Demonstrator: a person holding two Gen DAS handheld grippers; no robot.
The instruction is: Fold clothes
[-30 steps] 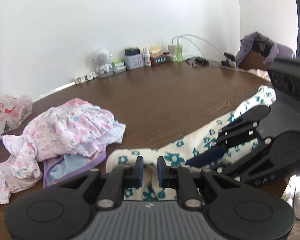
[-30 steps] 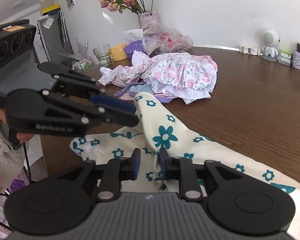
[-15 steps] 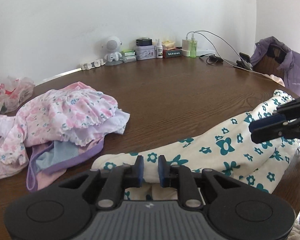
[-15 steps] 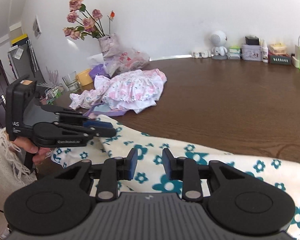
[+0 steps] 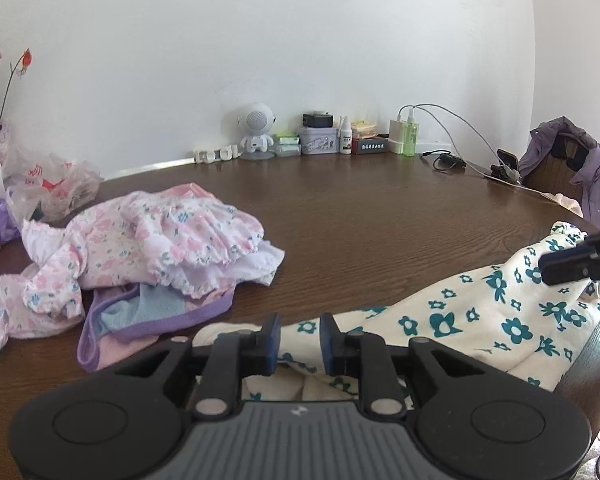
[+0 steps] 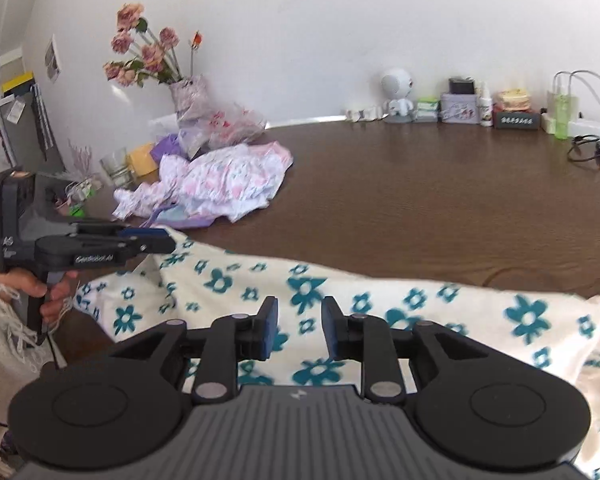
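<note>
cream floral garment (image 5: 480, 320) lies between parted, just-opening fingers of left gripper (image 5: 299, 338) and right gripper (image 6: 298, 330).

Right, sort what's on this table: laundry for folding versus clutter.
For folding:
cream garment with teal flowers
pink floral garment
purple-trimmed garment

Clutter:
white robot figurine
flower vase
drinking glass
green bottle
plastic bag
charger cable

I am working in a lived-in home room. Evidence: a brown wooden table (image 5: 380, 216) against a white wall (image 5: 260, 60), a vase of pink flowers (image 6: 148, 56), a drinking glass (image 6: 114, 166), chargers with trailing cables (image 5: 452, 120), toiletry bottles (image 5: 410, 136), and a purple jacket (image 5: 592, 176) draped nearby.
</note>
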